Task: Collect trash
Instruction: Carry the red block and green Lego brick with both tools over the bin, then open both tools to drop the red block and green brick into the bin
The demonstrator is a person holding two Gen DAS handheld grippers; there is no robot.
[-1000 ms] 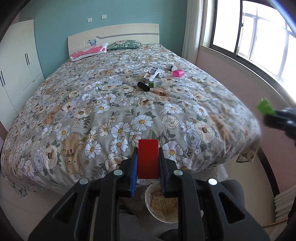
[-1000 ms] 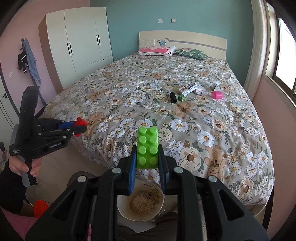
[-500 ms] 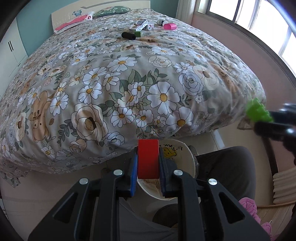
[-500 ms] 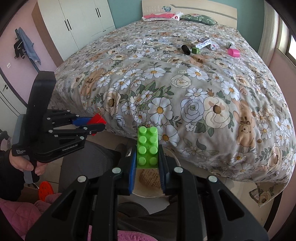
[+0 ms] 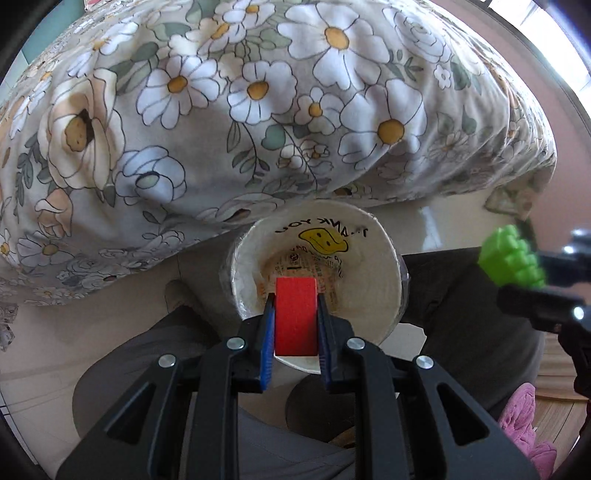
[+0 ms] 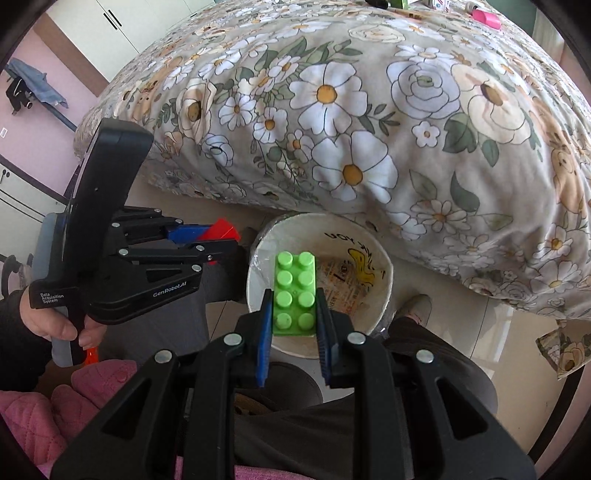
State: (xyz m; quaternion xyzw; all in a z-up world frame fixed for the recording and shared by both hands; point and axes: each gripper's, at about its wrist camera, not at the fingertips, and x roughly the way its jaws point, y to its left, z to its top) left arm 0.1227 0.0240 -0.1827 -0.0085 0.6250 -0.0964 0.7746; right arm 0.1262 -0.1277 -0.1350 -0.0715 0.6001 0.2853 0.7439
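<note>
Two grippers are seen lowered toward a white paper bucket (image 5: 384, 258) that stands on the floor just beside the foot of the bed, between the person's knees. A red block (image 5: 296, 315) is clamped between the blue pads of the left gripper (image 5: 296, 295), and it is held over the bucket's open mouth, close above the rim nearest the camera. A green stud brick (image 6: 294, 293) is pinched the same way in the right gripper (image 6: 294, 295), likewise over the bucket, studs facing the camera. In the left wrist view the green brick (image 5: 511, 260) is also caught at the right edge, beside the bucket. In the right wrist view the left gripper (image 6: 221, 238) is seen just left of the bucket, carried by a hand (image 6: 62, 325).

A second earlier the whole flowered bedspread (image 5: 258, 92) with its pillows and headboard was in view and the bucket was mostly hidden under the jaws; since then both views have been tipped steeply down, so that only the spread's hanging edge is shown above the bucket and a smiley print is exposed on the bucket's inner wall. Both grips are unchanged. Small items remain far up the bed from the bucket, among them a pink one (image 6: 487, 18).
</note>
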